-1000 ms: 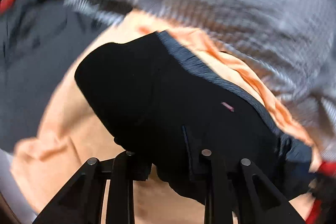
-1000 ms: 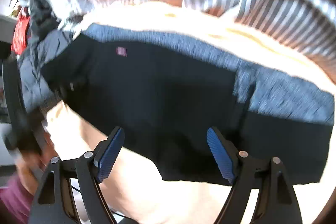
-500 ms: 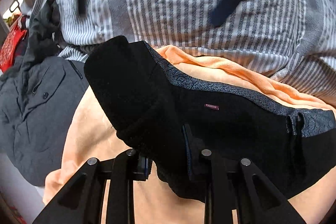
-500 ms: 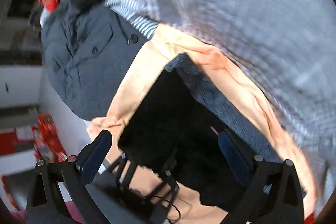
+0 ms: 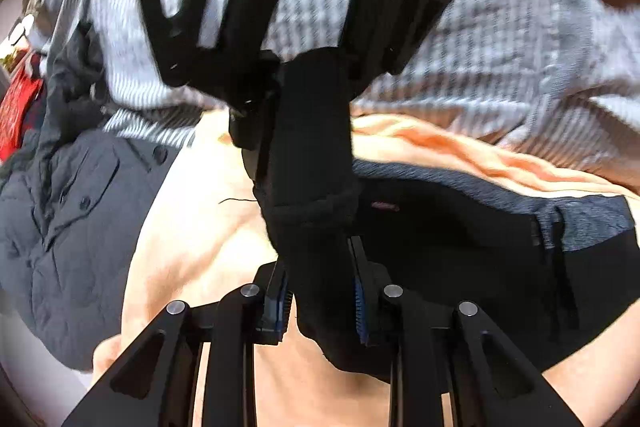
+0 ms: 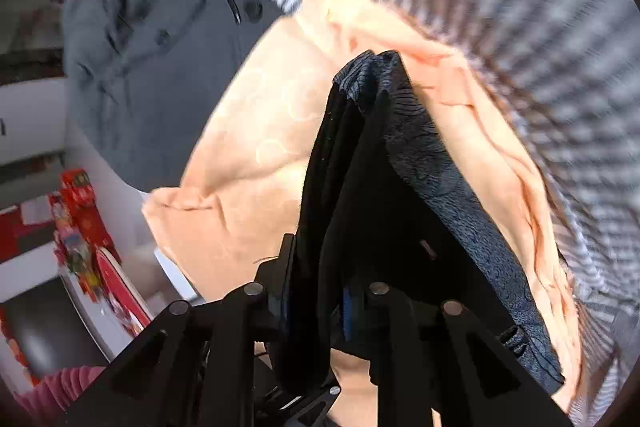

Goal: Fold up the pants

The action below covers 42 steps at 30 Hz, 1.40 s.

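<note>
Here I see my left gripper (image 5: 320,297) clamped on a bunched fold of the black pants (image 5: 460,251), which trail rightward over the peach blanket (image 5: 192,243). My right gripper (image 6: 316,301) pinches the same pants, hanging between its 2 fingers.

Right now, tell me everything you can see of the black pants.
The black pants look like soft dark fabric with a mottled grey waistband and a small red label. They lie partly on a peach cloth, one end bunched and lifted. The left tool and the right tool are each clamped on folds of them.
</note>
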Each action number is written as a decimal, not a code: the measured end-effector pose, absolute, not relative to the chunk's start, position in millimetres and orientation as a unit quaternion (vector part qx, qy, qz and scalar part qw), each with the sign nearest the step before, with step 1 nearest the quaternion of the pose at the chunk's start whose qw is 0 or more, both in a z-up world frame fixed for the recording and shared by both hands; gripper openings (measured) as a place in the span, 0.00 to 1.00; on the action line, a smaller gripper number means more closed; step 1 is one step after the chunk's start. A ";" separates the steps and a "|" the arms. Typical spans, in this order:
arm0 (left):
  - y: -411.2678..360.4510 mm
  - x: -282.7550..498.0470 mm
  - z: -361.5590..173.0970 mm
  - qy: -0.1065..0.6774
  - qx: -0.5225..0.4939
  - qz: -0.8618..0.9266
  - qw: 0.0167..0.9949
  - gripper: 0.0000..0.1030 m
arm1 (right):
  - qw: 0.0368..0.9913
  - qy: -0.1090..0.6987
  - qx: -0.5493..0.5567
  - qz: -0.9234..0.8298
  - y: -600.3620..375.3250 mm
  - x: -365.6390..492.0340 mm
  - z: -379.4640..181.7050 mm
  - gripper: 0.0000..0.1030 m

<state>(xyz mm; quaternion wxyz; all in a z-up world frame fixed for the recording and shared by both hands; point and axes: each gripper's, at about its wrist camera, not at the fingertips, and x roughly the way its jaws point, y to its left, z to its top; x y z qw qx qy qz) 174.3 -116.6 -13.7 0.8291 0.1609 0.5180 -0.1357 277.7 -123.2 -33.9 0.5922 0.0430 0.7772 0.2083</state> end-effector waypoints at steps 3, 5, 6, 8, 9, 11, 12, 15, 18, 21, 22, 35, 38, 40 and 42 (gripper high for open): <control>-133.6 165.5 5.5 0.502 0.169 -0.164 0.832 0.25 | 0.623 0.746 0.104 0.213 -157.6 262.7 -12.6 0.18; -147.8 156.5 19.7 0.490 0.178 -0.186 0.833 0.25 | 0.642 0.720 0.154 0.213 -187.2 246.6 3.3 0.18; -156.0 151.4 27.0 0.484 0.183 -0.199 0.832 0.26 | 0.648 0.710 0.176 0.212 -200.1 239.5 10.9 0.18; -170.8 143.1 40.6 0.476 0.189 -0.223 0.829 0.26 | 0.663 0.684 0.218 0.210 -229.9 222.4 26.6 0.18; -182.1 138.3 46.7 0.473 0.192 -0.237 0.827 0.26 | 0.673 0.668 0.238 0.210 -246.2 210.0 35.0 0.18; -201.7 126.0 58.5 0.467 0.198 -0.264 0.821 0.26 | 0.690 0.636 0.275 0.207 -278.3 184.1 50.1 0.18; -213.3 119.1 63.5 0.464 0.201 -0.277 0.817 0.26 | 0.697 0.623 0.290 0.204 -292.4 172.2 55.5 0.18; -249.2 96.2 73.8 0.462 0.209 -0.315 0.802 0.26 | 0.715 0.586 0.330 0.189 -335.9 133.4 66.7 0.18; -286.0 71.6 75.4 0.457 0.223 -0.346 0.788 0.26 | 0.732 0.550 0.366 0.167 -379.8 89.7 70.3 0.18; -322.4 42.8 69.4 0.453 0.246 -0.375 0.770 0.26 | 0.736 0.522 0.407 0.141 -424.6 46.9 66.6 0.18; -335.8 32.3 65.5 0.456 0.252 -0.385 0.762 0.26 | 0.737 0.516 0.416 0.134 -435.9 36.1 64.5 0.18; -404.5 -35.4 -25.2 0.490 0.341 -0.405 0.693 0.26 | 0.704 0.469 0.530 0.062 -543.3 -81.8 -50.8 0.18; -405.4 -41.3 -33.5 0.486 0.356 -0.406 0.687 0.26 | 0.696 0.459 0.548 0.064 -545.7 -90.1 -72.4 0.18; -405.6 -46.8 -36.1 0.484 0.366 -0.410 0.681 0.31 | 0.693 0.458 0.552 0.066 -546.3 -93.6 -83.9 0.18; -402.6 -48.9 -36.2 0.491 0.367 -0.417 0.671 0.40 | 0.689 0.461 0.555 0.064 -545.2 -97.2 -92.0 0.18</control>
